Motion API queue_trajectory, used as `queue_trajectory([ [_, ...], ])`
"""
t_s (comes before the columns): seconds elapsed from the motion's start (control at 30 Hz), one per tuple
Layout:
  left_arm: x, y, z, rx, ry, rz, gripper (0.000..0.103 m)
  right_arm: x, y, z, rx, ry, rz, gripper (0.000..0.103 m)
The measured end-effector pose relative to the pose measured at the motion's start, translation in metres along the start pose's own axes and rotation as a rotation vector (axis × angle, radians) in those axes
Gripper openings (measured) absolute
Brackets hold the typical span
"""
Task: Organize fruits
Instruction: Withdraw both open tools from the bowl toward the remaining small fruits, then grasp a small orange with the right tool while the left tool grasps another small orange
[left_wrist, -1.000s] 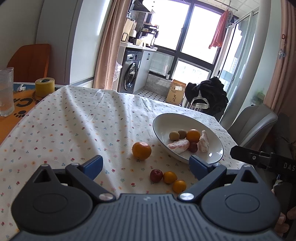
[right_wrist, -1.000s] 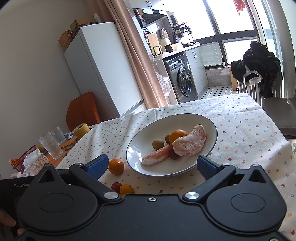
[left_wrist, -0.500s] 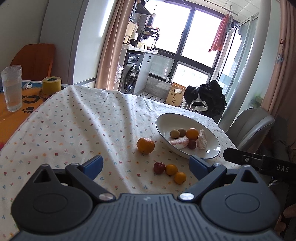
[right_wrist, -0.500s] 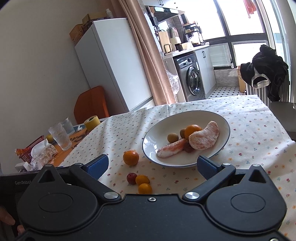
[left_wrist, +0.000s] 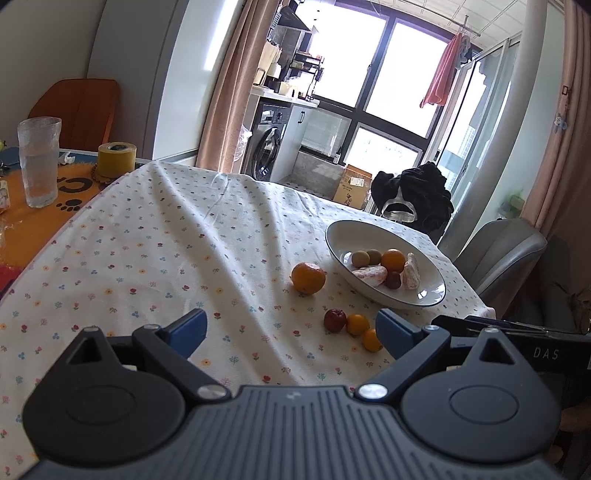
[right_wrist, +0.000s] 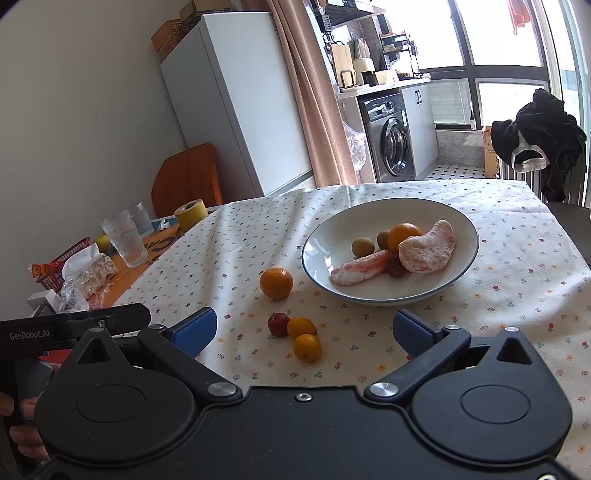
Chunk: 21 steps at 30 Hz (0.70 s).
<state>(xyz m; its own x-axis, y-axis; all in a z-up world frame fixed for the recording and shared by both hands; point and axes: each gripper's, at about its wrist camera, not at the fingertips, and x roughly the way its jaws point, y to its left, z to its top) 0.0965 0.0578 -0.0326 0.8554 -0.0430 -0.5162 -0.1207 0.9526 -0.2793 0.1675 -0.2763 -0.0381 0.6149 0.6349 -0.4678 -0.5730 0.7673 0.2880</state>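
- The glass tumbler (left_wrist: 38, 160) and the yellow tape roll (left_wrist: 117, 159) stand at the far left of the bench (left_wrist: 147, 236), well apart from the fruit and no part of the job.
- The left tongs (left_wrist: 291, 330) hang above the flowered cloth with their blue fingers wide apart and nothing between them.
- The mandarin (left_wrist: 308, 277) lies alone on the cloth, ahead of the left tongs and just left of the white bowl (left_wrist: 424, 295).
- A small red fruit (right_wrist: 279, 324) and two kumquats (right_wrist: 307, 347) sit clustered together, touching or nearly so, nearer the camera than the mandarin.
- In the right wrist view this cluster lies almost straight ahead of the right tongs (right_wrist: 304, 328), between their blue fingers in line of sight; those fingers are also spread apart and empty.
- In the left wrist view the same cluster sits off toward the right finger, so I judge the right hand nearer and better lined up for it.
- The bowl, further right, already holds pomelo segments (right_wrist: 426, 247), an orange (right_wrist: 402, 234) and small brownish fruits, so the loose pieces likely go there.
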Motion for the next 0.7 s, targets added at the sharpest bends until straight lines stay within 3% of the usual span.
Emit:
queue_trajectory([
  [0.13, 0.002, 0.003, -0.005, 0.007, 0.008, -0.004, 0.095, 0.008, 0.003, -0.004, -0.005, 0.028, 0.013, 0.099],
  [0.27, 0.005, 0.006, -0.008, 0.017, 0.013, -0.003, 0.09, 0.02, 0.001, -0.01, 0.006, 0.068, 0.027, 0.084],
  [0.4, 0.012, 0.009, -0.009, 0.009, 0.025, 0.003, 0.081, 0.03, 0.003, -0.014, -0.003, 0.091, 0.029, 0.076],
  [0.7, 0.027, 0.012, -0.01, -0.005, 0.053, 0.0, 0.066, 0.048, 0.002, -0.015, -0.01, 0.127, 0.035, 0.069],
])
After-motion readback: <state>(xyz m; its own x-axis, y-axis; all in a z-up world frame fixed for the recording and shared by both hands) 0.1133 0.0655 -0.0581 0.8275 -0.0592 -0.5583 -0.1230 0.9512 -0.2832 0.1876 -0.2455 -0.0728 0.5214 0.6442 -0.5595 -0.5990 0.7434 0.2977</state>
